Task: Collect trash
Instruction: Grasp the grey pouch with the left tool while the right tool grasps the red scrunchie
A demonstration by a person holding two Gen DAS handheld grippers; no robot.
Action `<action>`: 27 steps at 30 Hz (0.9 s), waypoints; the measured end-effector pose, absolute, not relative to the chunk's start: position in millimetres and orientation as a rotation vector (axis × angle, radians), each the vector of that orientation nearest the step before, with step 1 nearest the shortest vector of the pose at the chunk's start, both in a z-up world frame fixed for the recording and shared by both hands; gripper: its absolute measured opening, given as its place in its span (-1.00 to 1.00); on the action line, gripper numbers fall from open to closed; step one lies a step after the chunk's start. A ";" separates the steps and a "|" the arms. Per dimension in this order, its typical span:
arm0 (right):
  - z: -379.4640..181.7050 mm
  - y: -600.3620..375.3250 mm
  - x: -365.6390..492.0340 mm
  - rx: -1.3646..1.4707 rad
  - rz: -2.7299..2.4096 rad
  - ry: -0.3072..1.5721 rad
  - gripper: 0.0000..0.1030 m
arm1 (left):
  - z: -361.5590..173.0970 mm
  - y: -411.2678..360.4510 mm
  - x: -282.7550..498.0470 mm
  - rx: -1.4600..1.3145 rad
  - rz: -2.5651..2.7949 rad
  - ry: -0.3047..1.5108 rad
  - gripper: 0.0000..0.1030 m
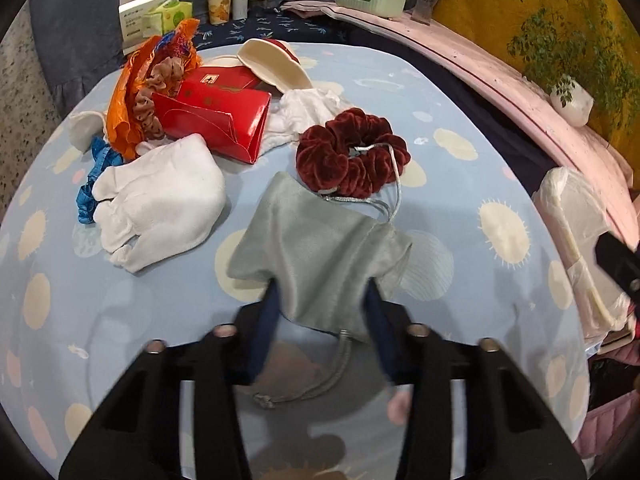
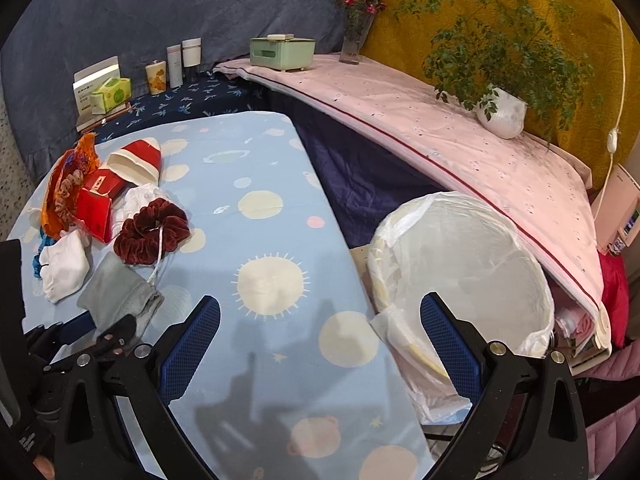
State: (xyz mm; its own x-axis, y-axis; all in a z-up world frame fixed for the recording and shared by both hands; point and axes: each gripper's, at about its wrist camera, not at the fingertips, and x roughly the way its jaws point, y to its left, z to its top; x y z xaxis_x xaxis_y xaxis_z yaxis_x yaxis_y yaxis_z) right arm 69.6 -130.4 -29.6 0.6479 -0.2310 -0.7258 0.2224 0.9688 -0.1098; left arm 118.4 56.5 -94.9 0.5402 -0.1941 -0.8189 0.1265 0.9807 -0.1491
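L gripper point(image 1: 322, 300) is clamped on the near edge of the grey drawstring pouch point(image 1: 320, 240), which lies on the blue sun-print cloth point(image 1: 500, 236) w/ its silver cord trailing over the maroon velvet scrunchie point(image 1: 352, 156) just beyond. R gripper point(image 2: 320, 344) is spread wide w/ nothing between its fingers, hanging over the cloth edge beside the bag-lined bin point(image 2: 464, 264).

Handling, my guess: pouch is light, limp fabric, so it'll droop and fold when lifted; a pinch on a bunched edge holds better than on flat cloth. The cord may drag the scrunchie along (they overlap), so lift slow.

Remaining clutter sits further back: red gift box point(image 1: 218, 114), white gloves point(image 1: 160, 200), orange wrapper point(image 1: 128, 92), paper cup point(image 1: 272, 64).
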 end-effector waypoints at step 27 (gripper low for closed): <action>-78.5 -50.5 207.4 0.063 -0.026 0.974 -0.10 | -21.3 124.6 162.7 -0.164 -0.101 0.858 -0.87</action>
State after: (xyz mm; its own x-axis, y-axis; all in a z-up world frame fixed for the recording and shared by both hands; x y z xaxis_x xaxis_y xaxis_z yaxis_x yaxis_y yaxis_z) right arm 207.4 -50.5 -78.5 0.5616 0.0067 -0.8274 0.0502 0.9979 0.0421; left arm 162.7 124.6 -21.3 0.6500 -0.1541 -0.7442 0.0222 0.9827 -0.1841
